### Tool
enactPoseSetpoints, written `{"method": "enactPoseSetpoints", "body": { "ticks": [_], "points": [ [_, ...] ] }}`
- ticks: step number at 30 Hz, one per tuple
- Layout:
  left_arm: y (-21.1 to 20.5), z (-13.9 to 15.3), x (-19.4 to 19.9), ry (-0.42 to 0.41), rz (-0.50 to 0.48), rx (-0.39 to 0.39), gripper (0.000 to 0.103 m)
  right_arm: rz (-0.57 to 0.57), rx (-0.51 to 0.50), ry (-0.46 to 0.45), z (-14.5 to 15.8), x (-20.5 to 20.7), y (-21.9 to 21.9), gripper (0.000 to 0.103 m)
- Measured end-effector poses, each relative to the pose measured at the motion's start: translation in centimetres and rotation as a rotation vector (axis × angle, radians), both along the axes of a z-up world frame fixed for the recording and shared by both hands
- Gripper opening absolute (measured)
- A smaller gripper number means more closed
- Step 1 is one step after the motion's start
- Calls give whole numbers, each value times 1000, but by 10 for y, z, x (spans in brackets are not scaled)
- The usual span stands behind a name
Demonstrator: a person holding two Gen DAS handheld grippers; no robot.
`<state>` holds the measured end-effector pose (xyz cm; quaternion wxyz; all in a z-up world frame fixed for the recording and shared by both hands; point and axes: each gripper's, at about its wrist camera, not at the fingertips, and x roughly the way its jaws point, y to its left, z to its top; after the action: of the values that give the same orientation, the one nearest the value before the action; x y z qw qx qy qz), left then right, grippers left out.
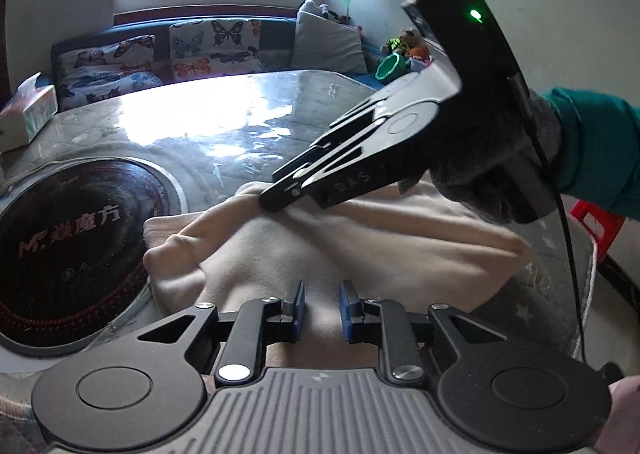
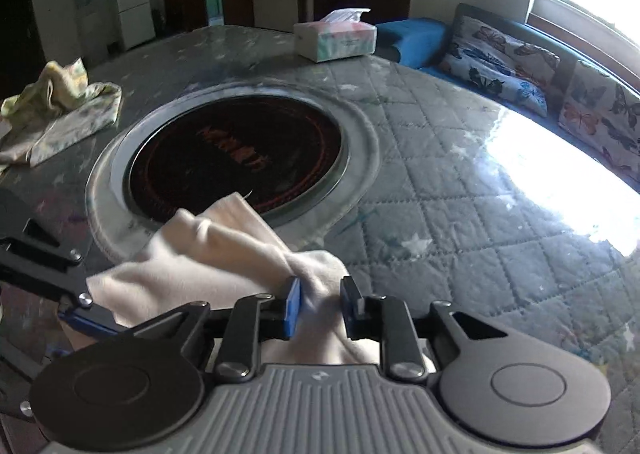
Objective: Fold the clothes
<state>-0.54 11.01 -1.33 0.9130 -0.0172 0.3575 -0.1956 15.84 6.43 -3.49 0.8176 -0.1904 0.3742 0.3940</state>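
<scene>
Cream garment [image 1: 328, 250]: bunched at lower centre of both wrist views, lying on the quilted counter [image 2: 460, 158] beside the round black hob [image 2: 236, 162]. Left tool [image 1: 322, 306]: pads apart, hovering over the cloth. Right tool [image 2: 320, 306]: pads apart with a cloth fold between them, grip uncertain. Tissue box [image 2: 336, 39]: upper centre. Patterned cloth [image 2: 60, 106]: upper left.
</scene>
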Motion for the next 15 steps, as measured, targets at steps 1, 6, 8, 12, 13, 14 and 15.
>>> {"method": "enactPoseSetpoints", "body": {
  "ticks": [1, 6, 8, 12, 13, 14, 15],
  "points": [
    [4, 3, 0, -6, 15, -6, 21, -3, 5, -1, 2, 0, -1, 20],
    [32, 12, 13, -30, 166, -9, 21, -16, 23, -12, 13, -7, -11, 20],
    [41, 10, 24, -16, 219, -1, 21, -21, 27, -14, 17, -14, -18, 20],
    [50, -1, 42, 21, 233, 48, 19, -25, 20, -9, 22, -33, -36, 20],
    [51, -4, 44, 26, 234, 60, 17, -22, 11, -8, 22, -39, -41, 20],
    [50, -5, 46, 25, 236, 68, 16, -20, 2, -4, 22, -46, -46, 20],
    [51, -6, 48, 23, 238, 74, 16, -20, -3, 0, 21, -50, -50, 20]
  ]
}}
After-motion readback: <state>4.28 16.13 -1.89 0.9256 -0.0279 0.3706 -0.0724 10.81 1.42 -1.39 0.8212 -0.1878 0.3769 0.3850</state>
